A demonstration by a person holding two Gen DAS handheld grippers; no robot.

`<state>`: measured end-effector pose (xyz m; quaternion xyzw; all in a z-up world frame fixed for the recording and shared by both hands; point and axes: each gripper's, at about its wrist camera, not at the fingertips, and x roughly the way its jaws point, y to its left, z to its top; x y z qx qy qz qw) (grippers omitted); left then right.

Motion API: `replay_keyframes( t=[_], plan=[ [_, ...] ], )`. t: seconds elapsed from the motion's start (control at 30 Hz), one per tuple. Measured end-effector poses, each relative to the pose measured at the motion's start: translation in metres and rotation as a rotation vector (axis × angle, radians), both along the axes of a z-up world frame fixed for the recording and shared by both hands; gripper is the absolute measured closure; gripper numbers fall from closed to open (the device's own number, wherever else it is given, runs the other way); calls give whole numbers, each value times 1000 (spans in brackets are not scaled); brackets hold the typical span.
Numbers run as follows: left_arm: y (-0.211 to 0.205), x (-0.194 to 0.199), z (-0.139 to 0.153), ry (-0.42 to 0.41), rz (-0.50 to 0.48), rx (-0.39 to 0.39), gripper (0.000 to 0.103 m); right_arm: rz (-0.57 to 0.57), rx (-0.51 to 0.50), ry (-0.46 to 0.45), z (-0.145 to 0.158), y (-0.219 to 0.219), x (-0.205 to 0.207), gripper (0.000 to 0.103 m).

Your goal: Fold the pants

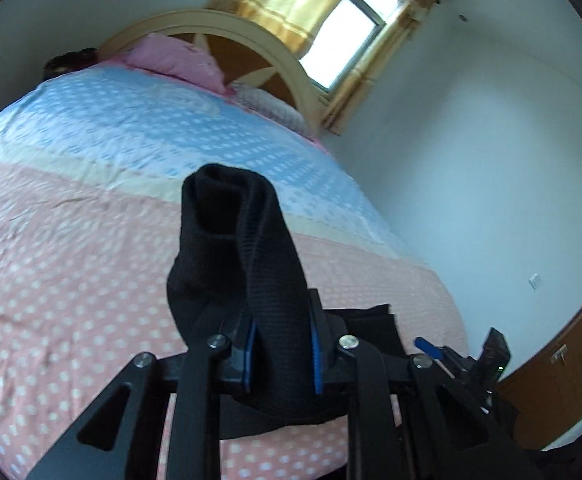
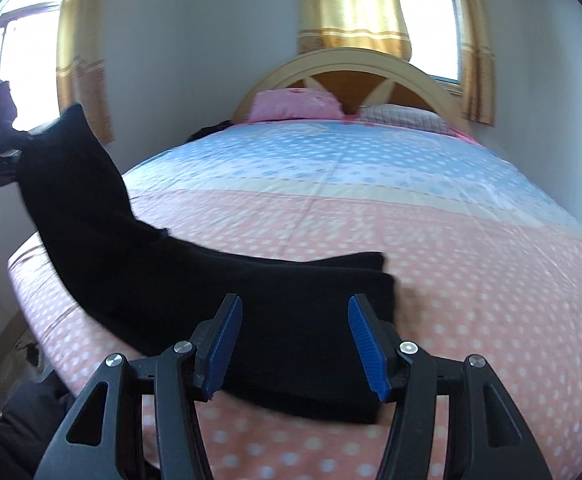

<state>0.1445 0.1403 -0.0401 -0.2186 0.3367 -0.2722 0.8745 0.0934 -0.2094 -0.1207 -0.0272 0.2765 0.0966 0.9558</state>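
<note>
Pants mid-fold, one end lifted off the bed

The left gripper (image 1: 281,354) clamps one end of the black pants (image 2: 211,300) in the air; the rest lies on the bed (image 2: 471,240) below the wide-open right gripper (image 2: 293,346). The fold looks unfinished, flattening left

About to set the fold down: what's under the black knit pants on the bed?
The pink dotted bedsheet lies under the black knit pants; nothing else shows around their edges, but the covered patch is hidden.
</note>
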Motion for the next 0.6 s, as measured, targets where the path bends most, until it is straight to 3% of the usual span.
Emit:
replay_keyframes(
  t=[0.1, 0.27, 0.47, 0.6],
  plan=[
    [-62, 6, 23, -15, -105, -5, 82, -88, 11, 18, -3, -28, 3, 46],
    [-155, 23, 26, 12, -253, 31, 82, -216, 69, 50, -11, -67, 10, 46],
    [-254, 44, -20, 70, -348, 183, 82, -294, 180, 105, -22, -101, 19, 46],
    [-286, 57, -57, 89, -364, 302, 79, -287, 246, 131, -30, -111, 22, 46]
  ],
)
